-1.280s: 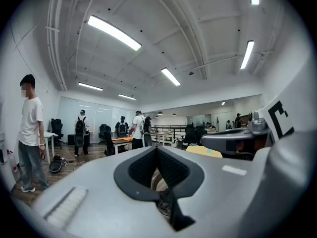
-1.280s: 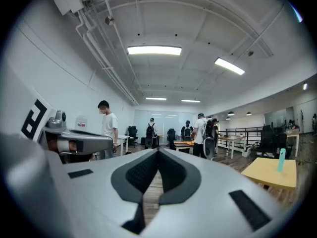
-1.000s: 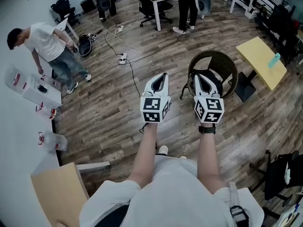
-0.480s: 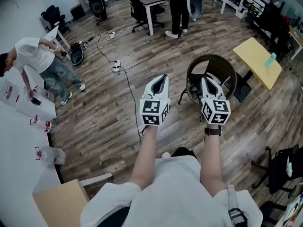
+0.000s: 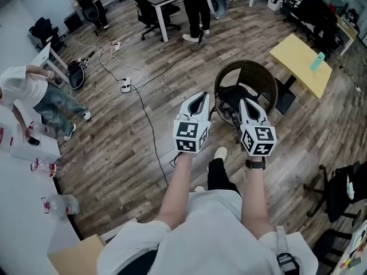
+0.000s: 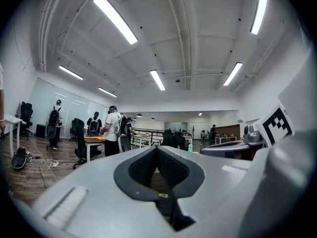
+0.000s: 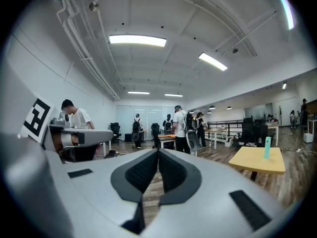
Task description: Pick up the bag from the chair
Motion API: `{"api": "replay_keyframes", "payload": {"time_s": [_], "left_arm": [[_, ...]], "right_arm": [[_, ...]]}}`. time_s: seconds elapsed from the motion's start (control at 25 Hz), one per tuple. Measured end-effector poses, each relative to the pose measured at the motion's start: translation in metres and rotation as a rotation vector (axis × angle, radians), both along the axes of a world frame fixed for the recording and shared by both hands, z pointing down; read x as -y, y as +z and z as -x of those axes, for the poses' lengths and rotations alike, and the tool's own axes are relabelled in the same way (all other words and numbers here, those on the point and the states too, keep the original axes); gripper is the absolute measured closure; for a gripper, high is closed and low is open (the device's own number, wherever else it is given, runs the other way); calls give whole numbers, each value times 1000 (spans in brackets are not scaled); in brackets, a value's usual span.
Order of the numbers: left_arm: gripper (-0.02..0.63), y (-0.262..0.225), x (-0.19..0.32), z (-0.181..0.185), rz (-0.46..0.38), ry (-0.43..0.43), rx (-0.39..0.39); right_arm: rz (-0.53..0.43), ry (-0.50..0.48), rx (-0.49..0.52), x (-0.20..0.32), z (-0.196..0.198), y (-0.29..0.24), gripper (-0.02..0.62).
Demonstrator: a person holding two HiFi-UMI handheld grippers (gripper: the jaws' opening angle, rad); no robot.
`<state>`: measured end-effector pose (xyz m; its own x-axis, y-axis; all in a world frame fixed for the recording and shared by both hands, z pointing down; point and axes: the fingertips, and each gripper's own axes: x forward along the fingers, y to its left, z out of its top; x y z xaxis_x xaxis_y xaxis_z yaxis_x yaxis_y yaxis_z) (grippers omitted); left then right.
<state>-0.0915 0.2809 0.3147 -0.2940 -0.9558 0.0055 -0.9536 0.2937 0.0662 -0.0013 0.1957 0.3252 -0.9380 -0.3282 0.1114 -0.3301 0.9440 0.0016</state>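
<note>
A round wicker chair (image 5: 259,78) stands on the wood floor just ahead of me in the head view. A black bag (image 5: 227,101) lies in its seat, partly hidden behind my right gripper. My left gripper (image 5: 200,98) is held out to the left of the chair, jaws shut with nothing in them. My right gripper (image 5: 243,102) hovers over the chair's near rim, right beside the bag, jaws also shut and empty. In the left gripper view the left gripper (image 6: 157,148) points across the room. In the right gripper view the right gripper (image 7: 158,151) does the same. Neither of those views shows the bag.
A yellow table (image 5: 298,66) with a teal bottle (image 5: 317,61) stands right of the chair. Cables (image 5: 129,82) trail over the floor at left. One person (image 5: 31,96) bends at a white table far left, another (image 5: 194,4) stands by desks behind. A black office chair (image 5: 343,191) sits at right.
I have walked toward the wicker chair, which now sits closer and lower in view. Both grippers stay shut, and the right one has come over the chair's rim beside the bag.
</note>
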Motion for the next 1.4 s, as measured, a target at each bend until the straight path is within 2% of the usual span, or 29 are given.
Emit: {"api": "replay_keyframes", "payload": {"time_s": [0.2,0.4,0.56,0.8,1.0,1.16,1.4], "left_arm": [[595,-3,55,20,1,50,11],[595,-8,125,47,6,75,19],[595,-18,189,56,4,117,26],[595,-17,286,48,36,216,71],[595,-11,352,38,42,270,74],[595,8,384,22,84,328,71],[595,27,414,23,128,352,46]], "right_arm": [[12,25,2,45,25,6,584],[15,51,6,112,46,2,584],[15,99,27,173,49,-8,584],[31,191,61,269,43,-14,584],[26,212,59,321,38,-10,584],[57,226,37,347,29,9,584],[112,275,10,374,17,35,584]]}}
